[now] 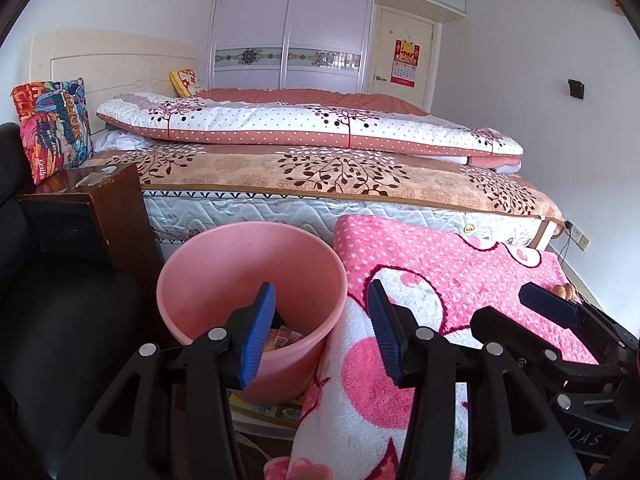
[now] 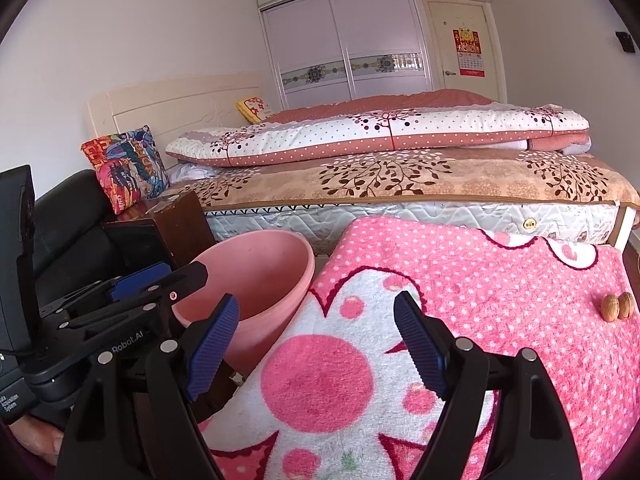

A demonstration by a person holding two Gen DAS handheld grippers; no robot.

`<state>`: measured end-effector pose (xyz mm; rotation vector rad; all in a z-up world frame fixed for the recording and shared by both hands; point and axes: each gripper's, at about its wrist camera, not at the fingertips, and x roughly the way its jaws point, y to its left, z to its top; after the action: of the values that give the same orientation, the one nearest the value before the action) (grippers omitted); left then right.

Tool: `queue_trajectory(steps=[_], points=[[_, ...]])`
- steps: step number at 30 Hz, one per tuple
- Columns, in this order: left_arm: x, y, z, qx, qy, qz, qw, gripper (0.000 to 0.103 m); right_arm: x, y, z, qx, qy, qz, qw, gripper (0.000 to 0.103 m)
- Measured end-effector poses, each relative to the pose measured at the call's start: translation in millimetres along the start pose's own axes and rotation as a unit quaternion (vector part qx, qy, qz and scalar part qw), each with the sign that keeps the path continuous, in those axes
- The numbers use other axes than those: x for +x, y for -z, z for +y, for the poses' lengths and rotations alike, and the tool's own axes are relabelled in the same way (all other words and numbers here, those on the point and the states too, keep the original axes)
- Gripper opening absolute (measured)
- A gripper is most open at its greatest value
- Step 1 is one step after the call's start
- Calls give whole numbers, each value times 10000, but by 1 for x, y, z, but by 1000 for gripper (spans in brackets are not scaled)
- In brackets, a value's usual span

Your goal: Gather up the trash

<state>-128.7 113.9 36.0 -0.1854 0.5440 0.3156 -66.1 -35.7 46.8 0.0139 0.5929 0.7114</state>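
Note:
A pink plastic bin (image 1: 248, 264) stands beside a pink blanket-covered surface (image 1: 448, 264). Orange and red wrappers (image 1: 280, 338) lie at its bottom. My left gripper (image 1: 322, 336) is open and empty, above the bin's right rim. My right gripper (image 2: 320, 348) is open and empty over the pink blanket (image 2: 460, 264), just right of the bin (image 2: 256, 272). Two walnuts (image 2: 618, 307) lie on the blanket at the right; they also show in the left wrist view (image 1: 564, 292). The right gripper also shows in the left wrist view (image 1: 552, 308), and the left gripper in the right wrist view (image 2: 136, 284).
A bed (image 1: 320, 168) with folded quilts fills the background. A dark wooden nightstand (image 1: 92, 208) with a colourful cushion (image 1: 52, 128) stands left of the bin. A black leather seat (image 1: 56, 320) is at the far left. Paper items (image 1: 272, 410) lie under the bin.

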Motion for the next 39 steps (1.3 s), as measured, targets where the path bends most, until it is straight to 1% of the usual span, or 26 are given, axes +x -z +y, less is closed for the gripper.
queue_trajectory(steps=[5,16,39], points=[[4,0,-6,40,-20,21,10000,49,-4,1,-6,66,37,-42,10000,78],[7,1,-20,181,88,22,9998,49,-6,1,-21,267,78,-37,9996,78],[18,0,-32,356,169,72,9992,49,-4,1,-29,250,163,16,9996,78]])
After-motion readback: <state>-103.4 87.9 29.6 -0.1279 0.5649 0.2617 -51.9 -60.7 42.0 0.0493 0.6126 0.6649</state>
